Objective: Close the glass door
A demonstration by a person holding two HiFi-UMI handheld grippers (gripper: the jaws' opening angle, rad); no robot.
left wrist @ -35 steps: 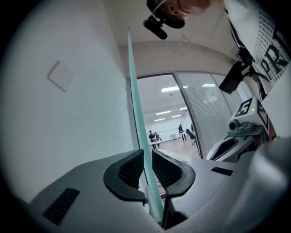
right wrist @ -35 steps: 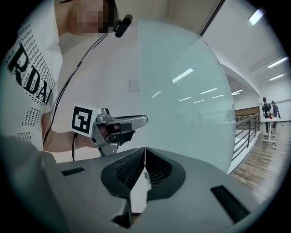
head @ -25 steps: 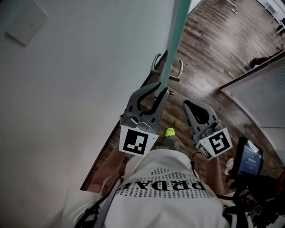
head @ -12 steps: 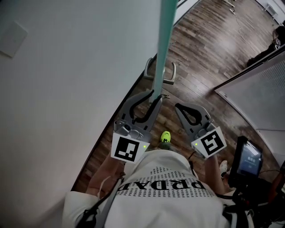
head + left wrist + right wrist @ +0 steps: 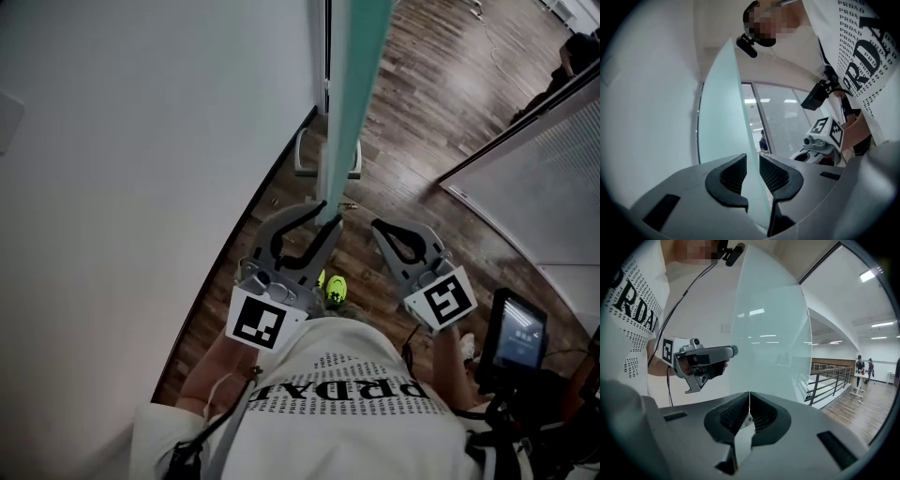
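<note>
A white wall is seen at the left and a wooden floor below; the glass door is stood out from the wall, its free edge clamped between the jaws of the left gripper; the right gripper is held just beside, jaws pressed together on nothing; a metal handle is mounted on the door beyond the left gripper.
</note>
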